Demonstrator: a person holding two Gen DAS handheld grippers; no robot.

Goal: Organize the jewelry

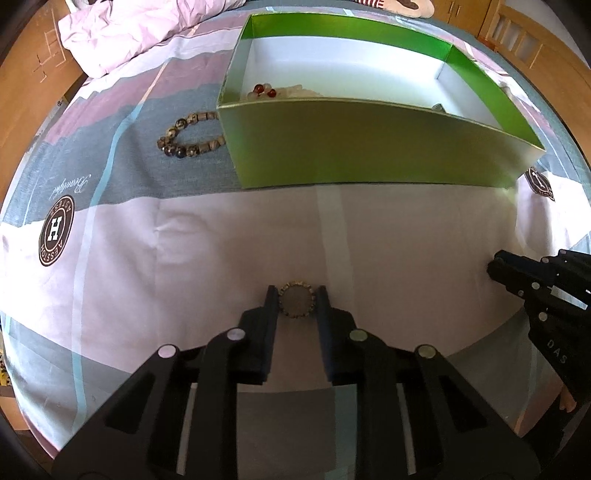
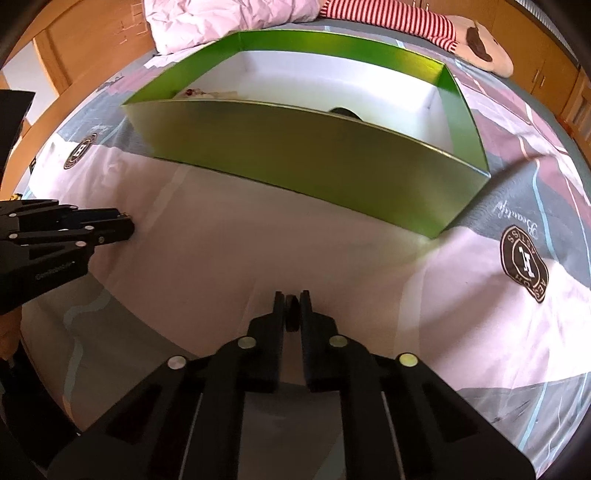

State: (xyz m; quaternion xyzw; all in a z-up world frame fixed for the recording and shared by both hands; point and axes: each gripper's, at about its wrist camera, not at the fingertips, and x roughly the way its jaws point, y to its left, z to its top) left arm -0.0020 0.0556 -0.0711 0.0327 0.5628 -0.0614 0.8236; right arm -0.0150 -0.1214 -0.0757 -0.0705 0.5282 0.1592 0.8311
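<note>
Black fingers of your left gripper (image 1: 295, 301) clench a small gold ring (image 1: 296, 303) flat on the bed; your right gripper (image 2: 292, 308) pinches a dark ring (image 2: 292, 312) edge-on. Green box (image 1: 369, 147) lies straight ahead, open-topped, near wall to clear; beaded bracelet (image 1: 188, 136) touches its left corner.

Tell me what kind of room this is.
Most likely a bedroom: the green box sits on a patterned bedsheet, a rumpled pink quilt lies behind it, and wooden cupboards line the edges.
</note>
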